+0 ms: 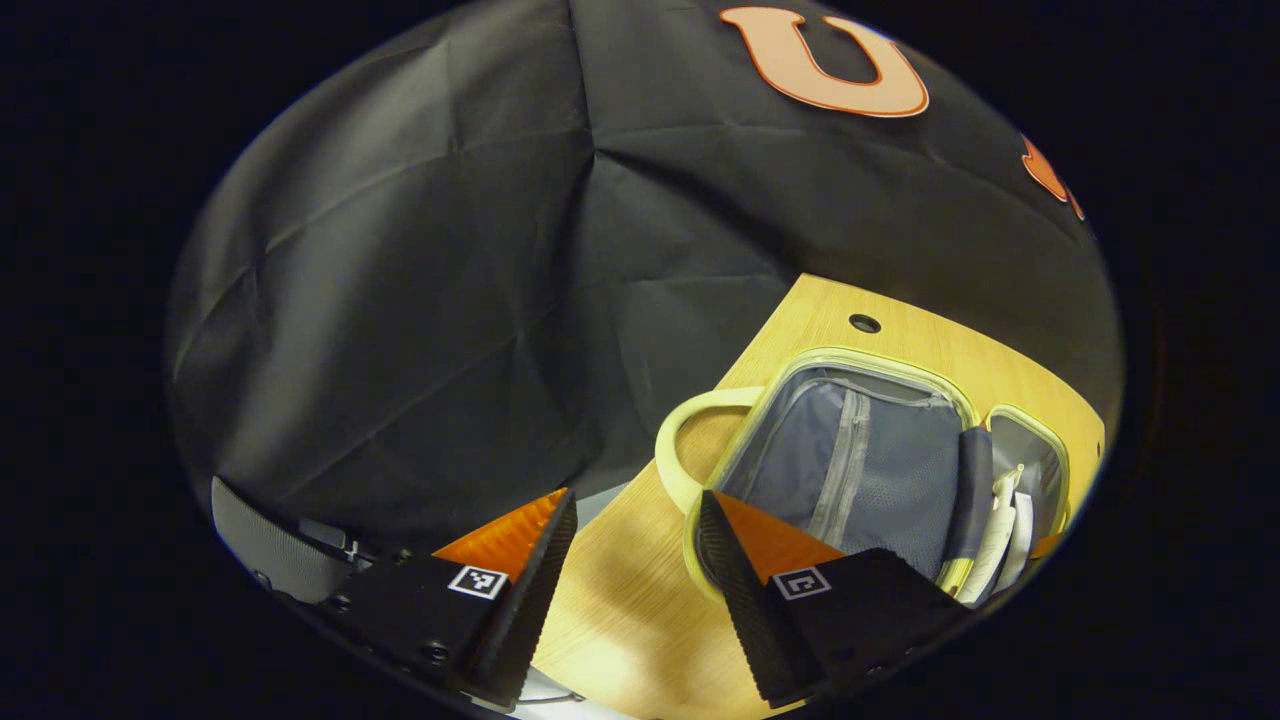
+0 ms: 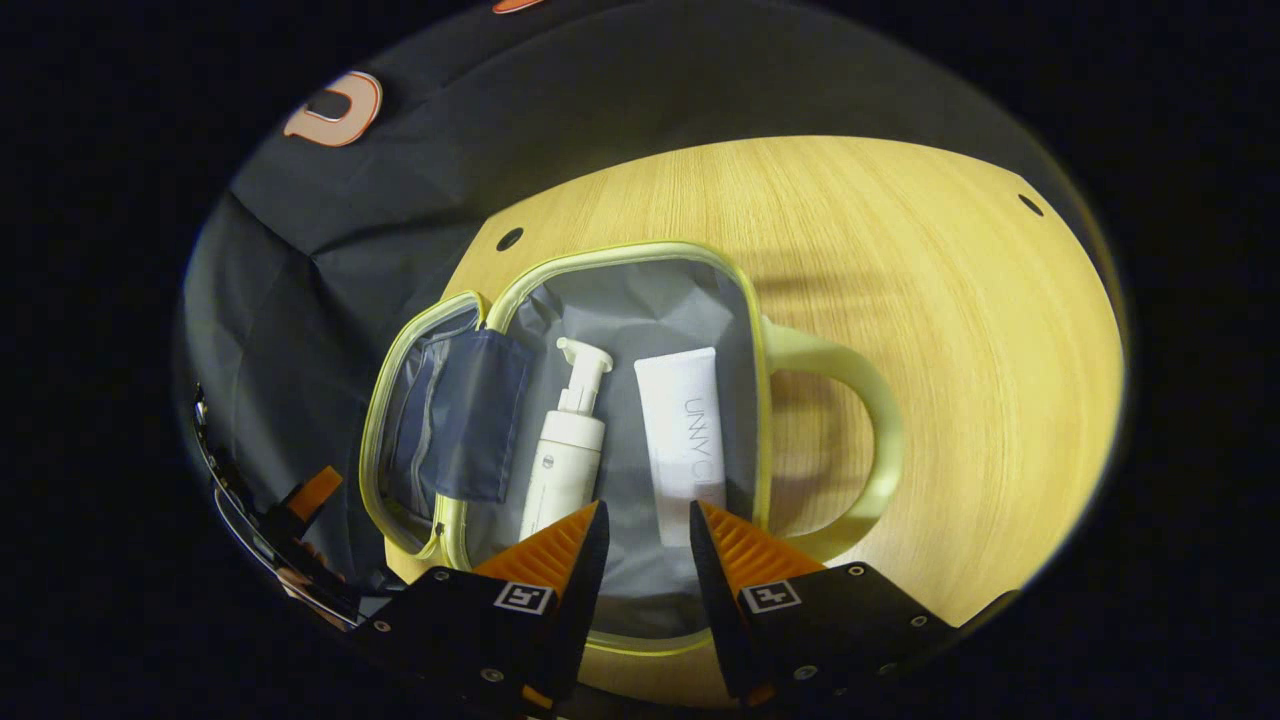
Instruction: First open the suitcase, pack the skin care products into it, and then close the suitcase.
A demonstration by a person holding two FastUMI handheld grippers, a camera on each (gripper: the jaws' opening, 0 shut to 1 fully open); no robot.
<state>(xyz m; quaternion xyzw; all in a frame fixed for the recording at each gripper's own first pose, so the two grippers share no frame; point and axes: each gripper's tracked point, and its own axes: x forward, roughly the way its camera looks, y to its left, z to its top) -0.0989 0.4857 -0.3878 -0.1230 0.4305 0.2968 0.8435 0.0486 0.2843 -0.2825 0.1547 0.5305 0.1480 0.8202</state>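
Packing looks done, judging by the right gripper view: the suitcase (image 2: 620, 300) lies open on the table (image 2: 950, 300) at centre frame, and closing it is the step left. At centre left the lid (image 2: 425, 420), with its grey pocket, stands partly raised. Right of it, in the main half, a pump bottle (image 2: 565, 450) and a white tube (image 2: 685, 430) lie side by side, just above the right gripper (image 2: 645, 530), whose fingers are apart and hold nothing. Right again, the handle (image 2: 850, 440) loops out over the wood.

In the left gripper view, the left gripper (image 1: 635, 540) sits at lower centre, fingers apart and empty, over bare table (image 1: 620, 610). The suitcase (image 1: 850, 450) lies to the right, its rim beside the right-hand finger, with the handle (image 1: 690, 430) at centre.

Next, I judge, one gripper must take the lid's edge and swing it over the products.
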